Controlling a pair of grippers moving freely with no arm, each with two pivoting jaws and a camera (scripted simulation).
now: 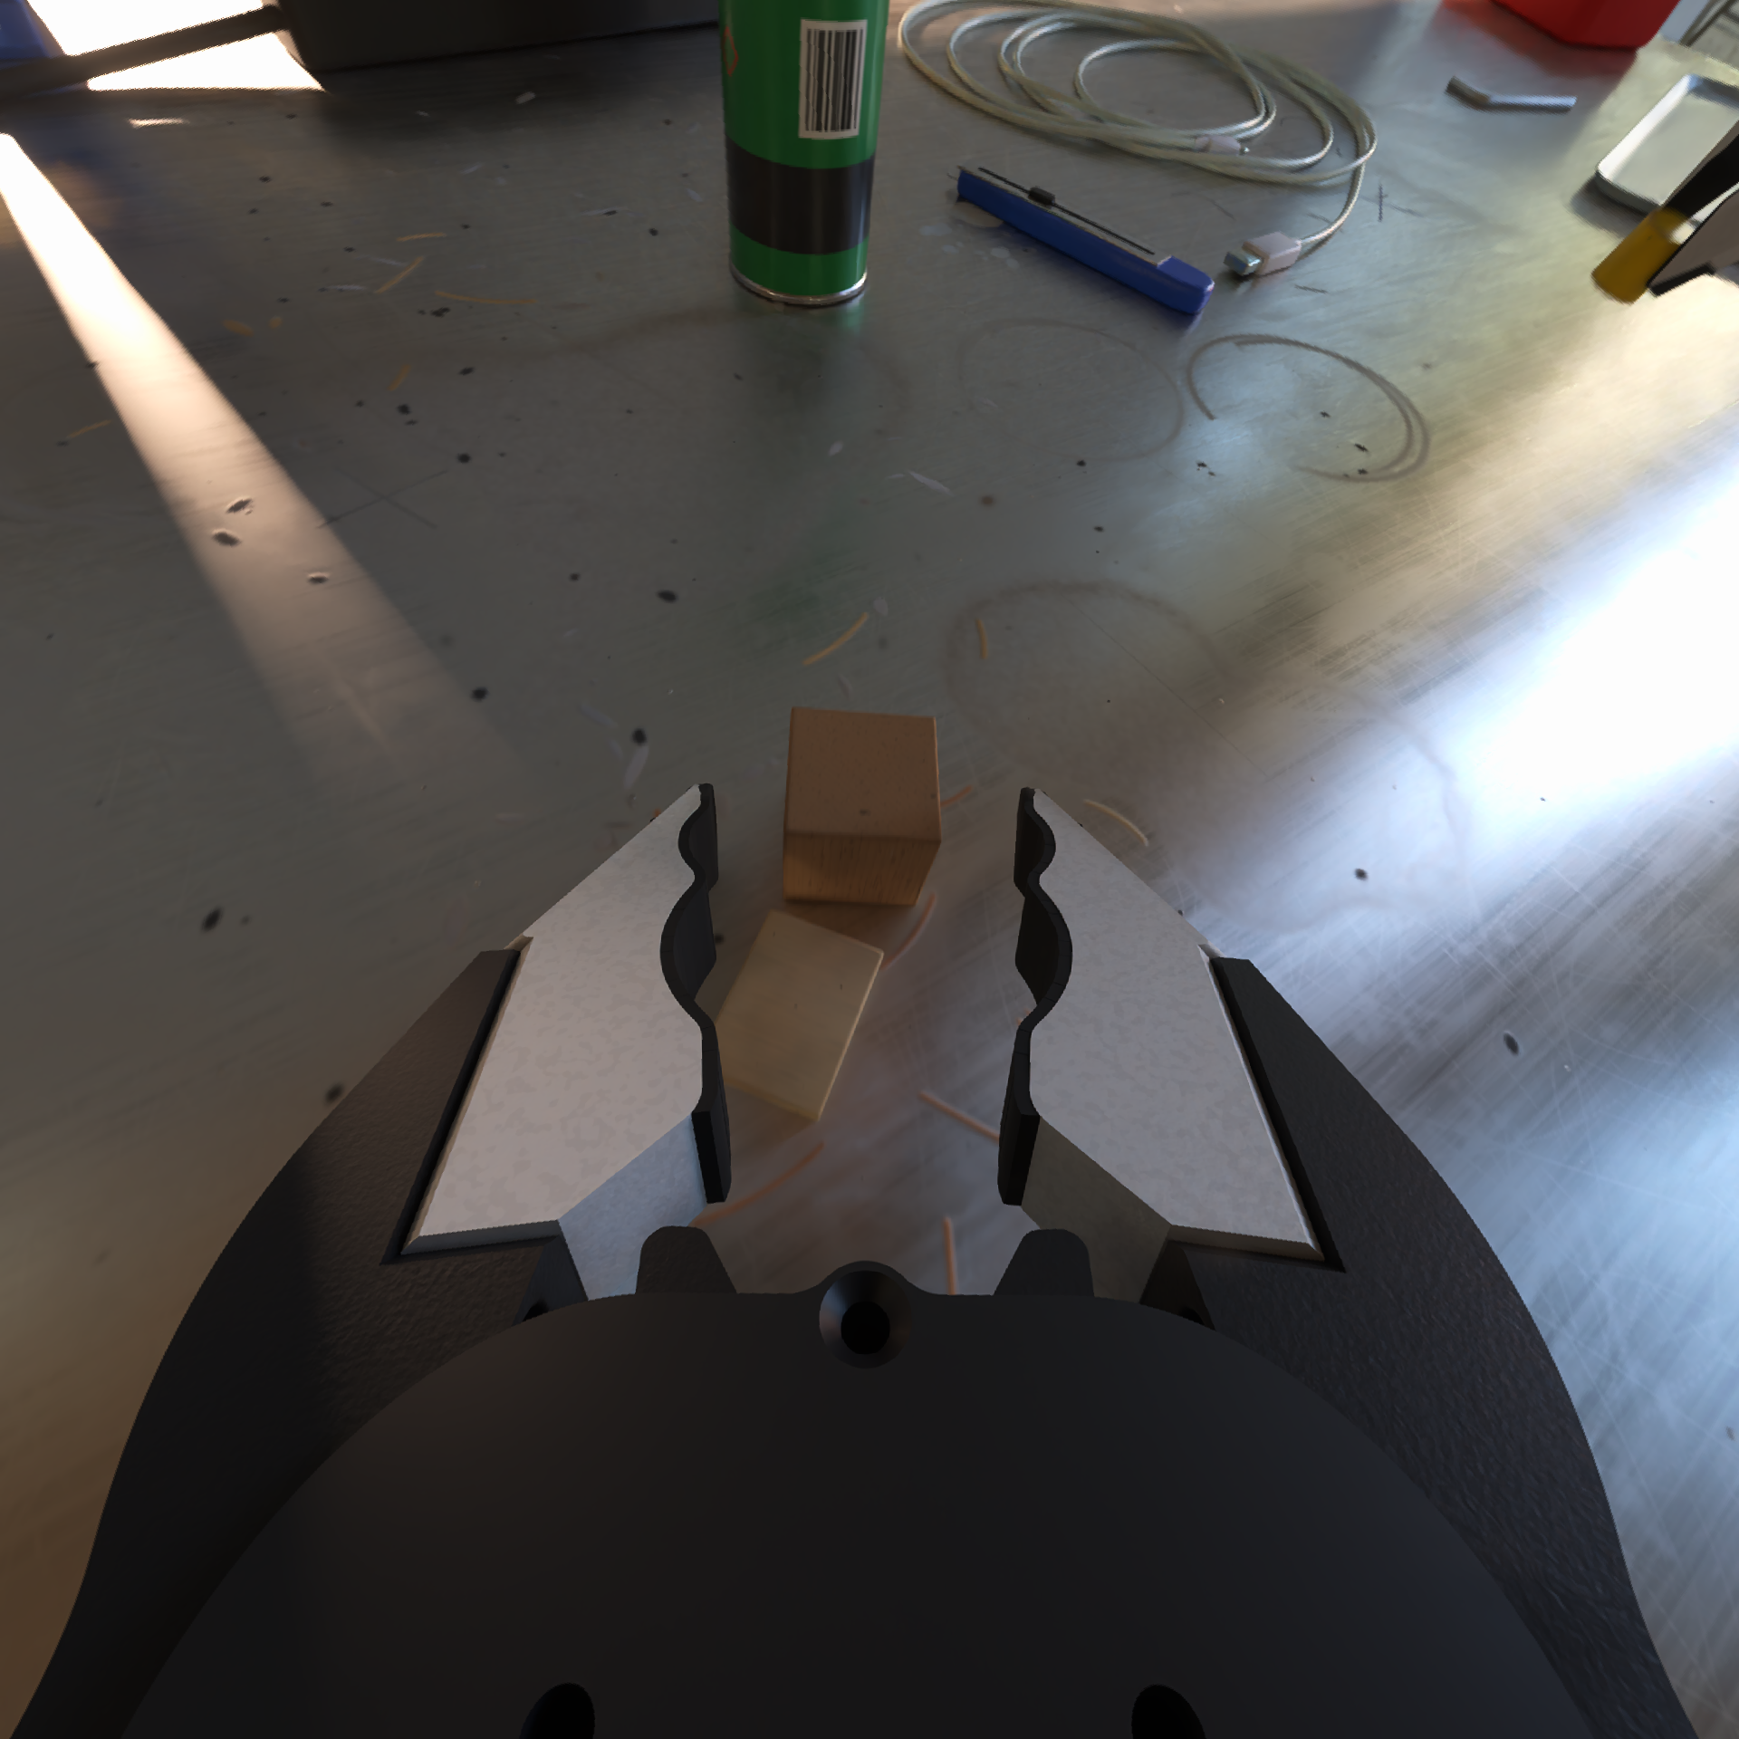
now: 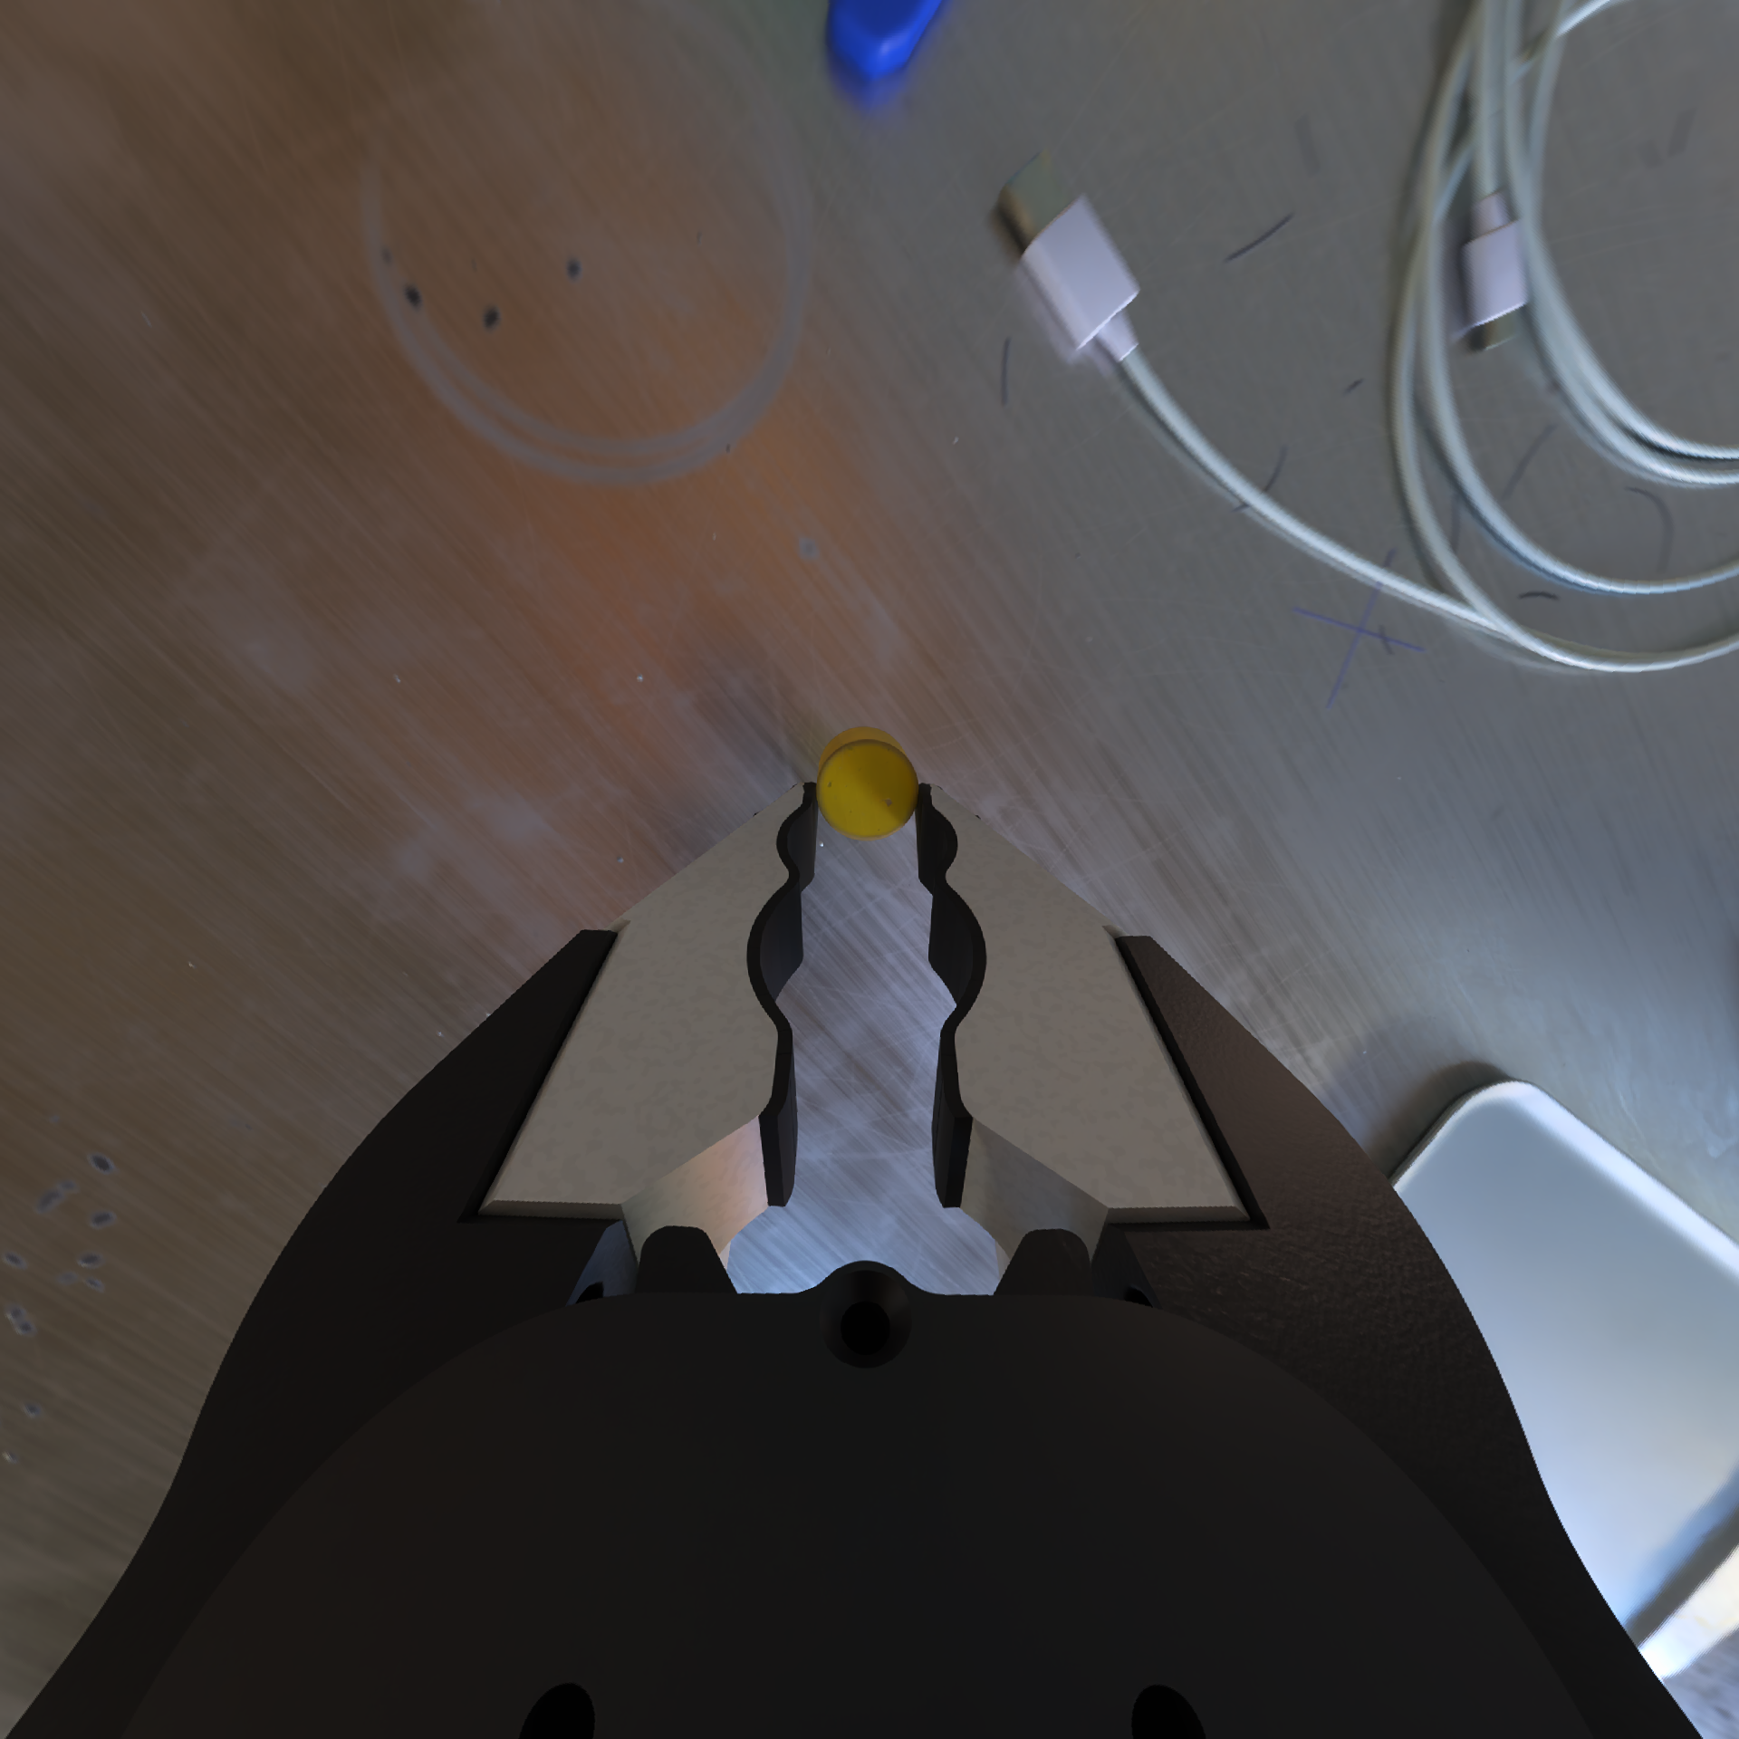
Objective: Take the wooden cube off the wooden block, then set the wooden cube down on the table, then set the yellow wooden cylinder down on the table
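In the left wrist view a brown wooden cube [image 1: 861, 819] stands on the metal table [image 1: 470, 565], just beyond a paler wooden block [image 1: 800, 1012] that lies flat. The two look close or touching. My left gripper [image 1: 866, 793] is open and empty, its fingers on either side of the block and cube, above them. My right gripper [image 2: 866, 790] is shut on the yellow wooden cylinder [image 2: 866, 783], gripped at the fingertips and seen end-on over the table. The right gripper [image 1: 1684, 226] and the cylinder [image 1: 1633, 254] also show at the far right of the left wrist view, held off the table.
A green spray can [image 1: 800, 151] stands at the back. A blue utility knife [image 1: 1082, 240], a coiled white cable [image 1: 1129, 94] and a metal tray [image 1: 1637, 151] lie to its right. The cable [image 2: 1553, 423] and tray [image 2: 1581, 1317] lie right of the right gripper.
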